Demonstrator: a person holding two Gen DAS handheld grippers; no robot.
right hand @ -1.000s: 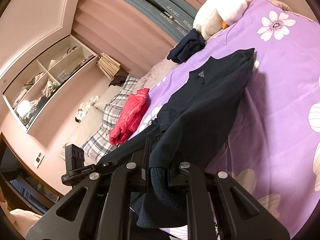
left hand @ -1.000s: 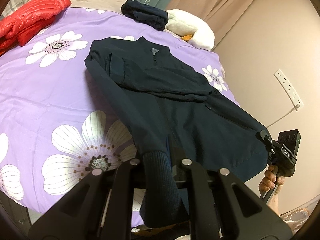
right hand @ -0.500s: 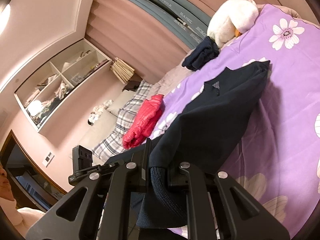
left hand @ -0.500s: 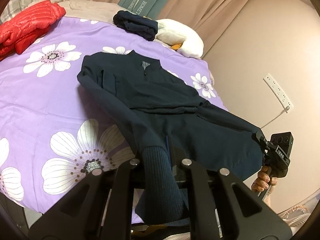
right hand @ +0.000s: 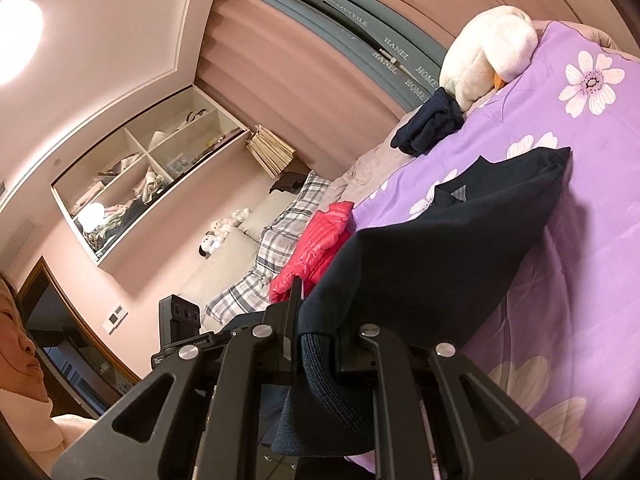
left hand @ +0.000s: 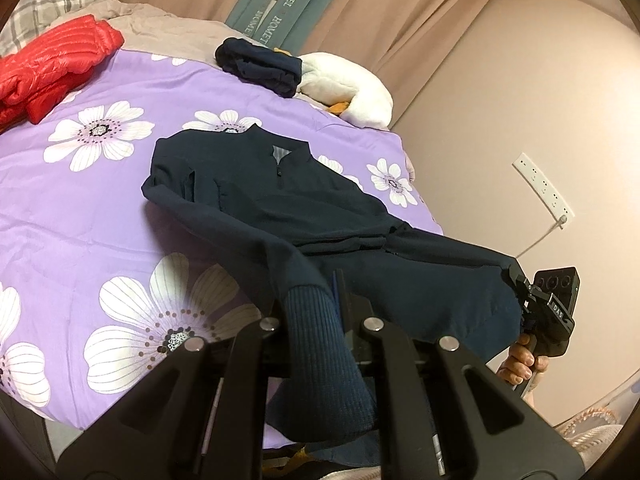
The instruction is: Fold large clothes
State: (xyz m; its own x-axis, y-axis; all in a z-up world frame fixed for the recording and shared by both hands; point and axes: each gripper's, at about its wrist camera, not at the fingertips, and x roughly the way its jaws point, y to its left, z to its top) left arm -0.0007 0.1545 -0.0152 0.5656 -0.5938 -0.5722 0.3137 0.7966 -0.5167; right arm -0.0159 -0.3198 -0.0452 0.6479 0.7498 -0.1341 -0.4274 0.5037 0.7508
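A dark navy jacket (left hand: 280,200) lies collar-far on the purple flowered bedspread (left hand: 80,216), its sleeves folded across the chest. My left gripper (left hand: 316,316) is shut on the ribbed hem at the left bottom corner. My right gripper (right hand: 316,344) is shut on the hem at the right corner; it also shows in the left wrist view (left hand: 520,288). Both hold the bottom edge lifted above the bed's near edge, the jacket (right hand: 460,248) stretched taut between them and the collar.
A red puffer jacket (left hand: 52,64) lies at the far left. A folded dark garment (left hand: 260,64) and a white plush toy (left hand: 348,92) sit at the head. A wall with a power strip (left hand: 544,188) is to the right. Plaid pillows (right hand: 280,240) lie beyond.
Both grippers have risen and drawn back with the hem, lifting the jacket's lower part higher off the bed. The collar end stays on the bedspread.
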